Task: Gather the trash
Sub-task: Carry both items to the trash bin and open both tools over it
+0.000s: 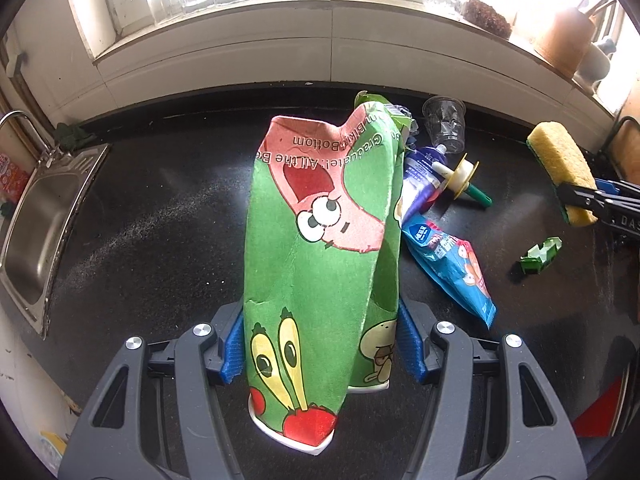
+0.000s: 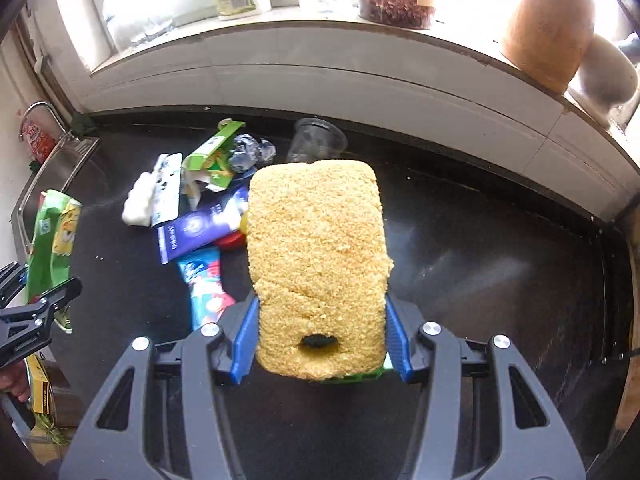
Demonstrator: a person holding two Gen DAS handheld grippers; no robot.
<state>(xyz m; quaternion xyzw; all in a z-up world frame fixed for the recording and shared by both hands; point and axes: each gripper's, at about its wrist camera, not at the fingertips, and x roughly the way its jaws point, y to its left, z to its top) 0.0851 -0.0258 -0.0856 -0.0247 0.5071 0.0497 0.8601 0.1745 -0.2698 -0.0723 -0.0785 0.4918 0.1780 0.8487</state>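
My left gripper (image 1: 320,350) is shut on a crushed green cartoon paper cup (image 1: 320,248), held above the black counter; the cup also shows at the left of the right wrist view (image 2: 54,248). My right gripper (image 2: 322,340) is shut on a yellow sponge (image 2: 318,264), also visible in the left wrist view (image 1: 560,172). A pile of trash lies on the counter: a blue snack wrapper (image 1: 452,268), a purple pouch (image 2: 200,232), a green carton (image 2: 212,156), a white wrapper (image 2: 154,196), a clear plastic cup (image 2: 316,142) and a small green scrap (image 1: 542,256).
A steel sink (image 1: 36,228) is set in the counter (image 2: 480,260) at the left. A white tiled wall and a window sill (image 2: 360,40) with jars and a bottle run along the back. A yellow box (image 2: 40,388) sits low at the left.
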